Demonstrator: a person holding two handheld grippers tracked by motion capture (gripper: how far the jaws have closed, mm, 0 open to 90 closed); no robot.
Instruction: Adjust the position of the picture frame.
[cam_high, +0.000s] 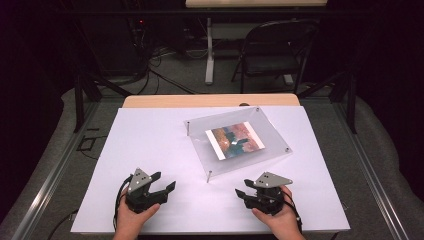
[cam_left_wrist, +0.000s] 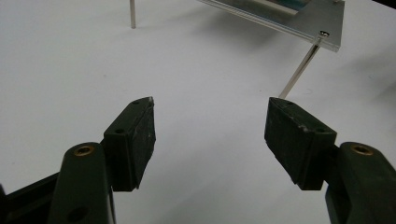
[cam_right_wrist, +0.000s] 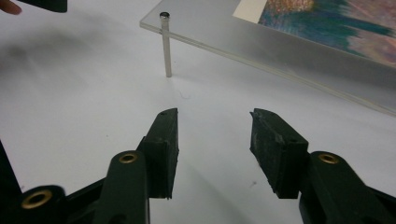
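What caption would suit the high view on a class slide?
Two open tools, left and right, rest on a white table before a clear frame holding a picture.

Bright white table (cam_high: 150, 150), dark surroundings, soft shadows, slightly grainy, blurred close-ups.

I see a clear acrylic frame (cam_high: 239, 139), glossy and smooth, its edges catching light, standing on thin polished metal posts (cam_right_wrist: 166, 45) capped with small shiny screw heads. Inside it sits a printed paper picture (cam_high: 235, 140) with a white matt border. Under it I see a white tabletop sheet (cam_high: 150, 150), smooth and matt. My left gripper (cam_left_wrist: 209, 135) and right gripper (cam_right_wrist: 214, 144) carry matt black plastic jaws with rough, scuffed rubbery pads and brass-coloured inserts.
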